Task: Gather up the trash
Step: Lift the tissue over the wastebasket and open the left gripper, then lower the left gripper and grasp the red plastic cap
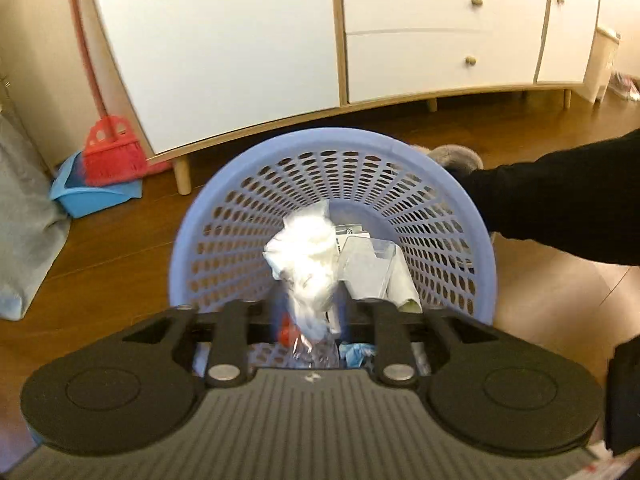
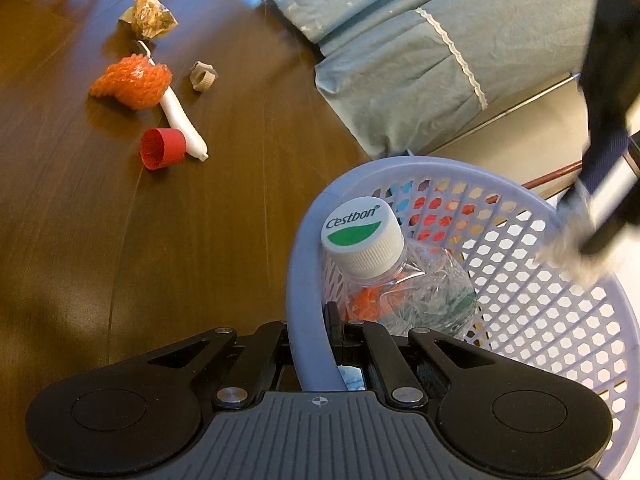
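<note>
Crumpled white tissue trash [image 1: 308, 264] hangs unclamped between the half-open left gripper [image 1: 310, 308] fingers, above the lavender perforated plastic basket [image 1: 240, 184]; the right gripper [image 2: 320, 328] is clamped tight on the basket's rim.

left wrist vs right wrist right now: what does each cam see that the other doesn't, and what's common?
Left wrist only: white cabinet, red brush in a blue dustpan, and a crumpled white wrapper between the open left claw fingers, over the basket.
Right wrist only: floor litter, namely red cup, white tube, orange netting; plus blue bedding, a capped bottle in the basket, and the right claw shut on the rim.
Both: the lilac basket and wood floor.
</note>
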Demonstrator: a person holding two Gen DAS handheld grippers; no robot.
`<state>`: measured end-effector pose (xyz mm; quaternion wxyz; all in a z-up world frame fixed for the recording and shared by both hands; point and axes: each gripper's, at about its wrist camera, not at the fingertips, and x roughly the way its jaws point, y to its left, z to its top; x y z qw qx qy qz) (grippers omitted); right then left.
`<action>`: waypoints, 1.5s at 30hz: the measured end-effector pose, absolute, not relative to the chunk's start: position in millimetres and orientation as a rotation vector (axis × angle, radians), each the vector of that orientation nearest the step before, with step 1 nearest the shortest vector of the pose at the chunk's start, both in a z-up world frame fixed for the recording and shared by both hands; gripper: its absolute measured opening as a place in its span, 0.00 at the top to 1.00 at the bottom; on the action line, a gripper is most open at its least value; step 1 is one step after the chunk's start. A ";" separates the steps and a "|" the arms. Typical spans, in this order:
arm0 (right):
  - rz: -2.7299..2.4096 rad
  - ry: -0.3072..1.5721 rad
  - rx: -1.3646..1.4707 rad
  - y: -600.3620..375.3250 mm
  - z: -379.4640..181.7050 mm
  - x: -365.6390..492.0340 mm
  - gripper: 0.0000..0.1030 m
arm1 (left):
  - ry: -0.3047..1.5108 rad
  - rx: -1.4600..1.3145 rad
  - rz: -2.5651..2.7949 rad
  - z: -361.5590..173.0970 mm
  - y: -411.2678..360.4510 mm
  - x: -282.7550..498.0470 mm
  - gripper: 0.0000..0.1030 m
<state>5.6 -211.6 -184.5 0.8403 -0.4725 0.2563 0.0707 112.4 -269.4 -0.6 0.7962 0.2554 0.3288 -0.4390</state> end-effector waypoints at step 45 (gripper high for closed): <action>0.136 0.546 -0.995 -211.3 -188.2 10.3 1.00 | 0.994 0.972 -0.874 -187.2 -109.3 152.5 0.61</action>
